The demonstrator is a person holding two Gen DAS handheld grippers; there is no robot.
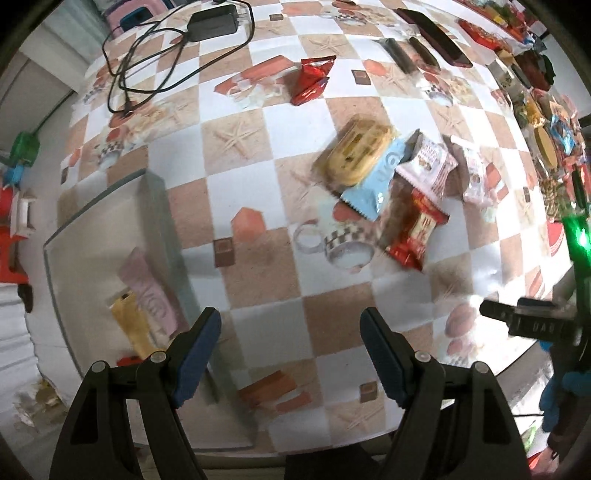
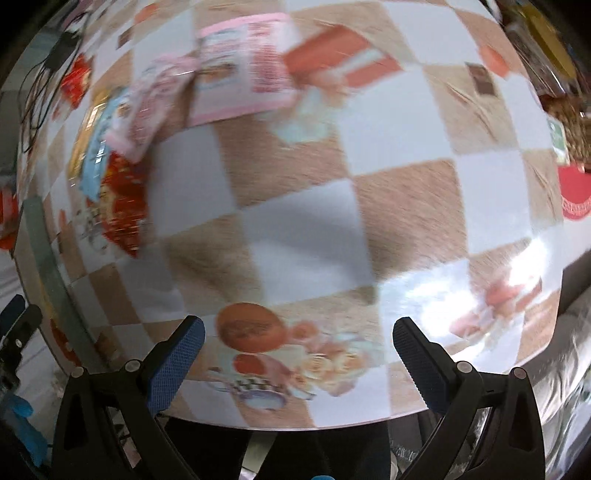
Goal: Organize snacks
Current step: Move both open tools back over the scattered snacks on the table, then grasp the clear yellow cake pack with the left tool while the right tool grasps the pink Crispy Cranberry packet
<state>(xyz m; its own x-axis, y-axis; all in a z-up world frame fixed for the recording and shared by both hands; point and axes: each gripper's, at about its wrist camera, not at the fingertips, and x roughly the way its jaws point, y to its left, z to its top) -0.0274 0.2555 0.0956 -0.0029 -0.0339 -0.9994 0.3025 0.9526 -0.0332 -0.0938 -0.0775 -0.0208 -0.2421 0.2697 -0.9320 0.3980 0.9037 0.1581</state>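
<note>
Left hand-held gripper (image 1: 290, 338): black plastic arms, blue ribbed pads, jaws spread wide, nothing between them, hovering over the counter (image 1: 258, 155). Counter is covered with a glossy checkered cloth, tan and white squares with starfish and mug prints. Just left of the left finger sits a clear glass tray (image 1: 110, 206), rectangular with rounded corners; inside it lie a flat pink packet (image 1: 147, 291) and a yellow packet (image 1: 133, 325), touching, blurred. Ahead to the right is a loose snack pile (image 1: 399, 184): oval biscuit in clear wrap (image 1: 356, 155), light-blue crimped foil packet (image 1: 373, 184) partly under it, pink-white packet (image 1: 428, 166), red shiny wrapper (image 1: 415, 232), all overlapping. Farther back, a lone red foil pack (image 1: 312, 79), well apart. Black charger brick with cable (image 1: 214, 20) at the far edge.

Right hand-held gripper (image 2: 299, 354): same build, blue textured pads, jaws wide apart, empty, above bare cloth. Heavy motion blur. Pink packet (image 2: 243, 62) and a red wrapper (image 2: 123, 206) lie ahead to the left, tray rim (image 2: 48, 254) at the left edge.
</note>
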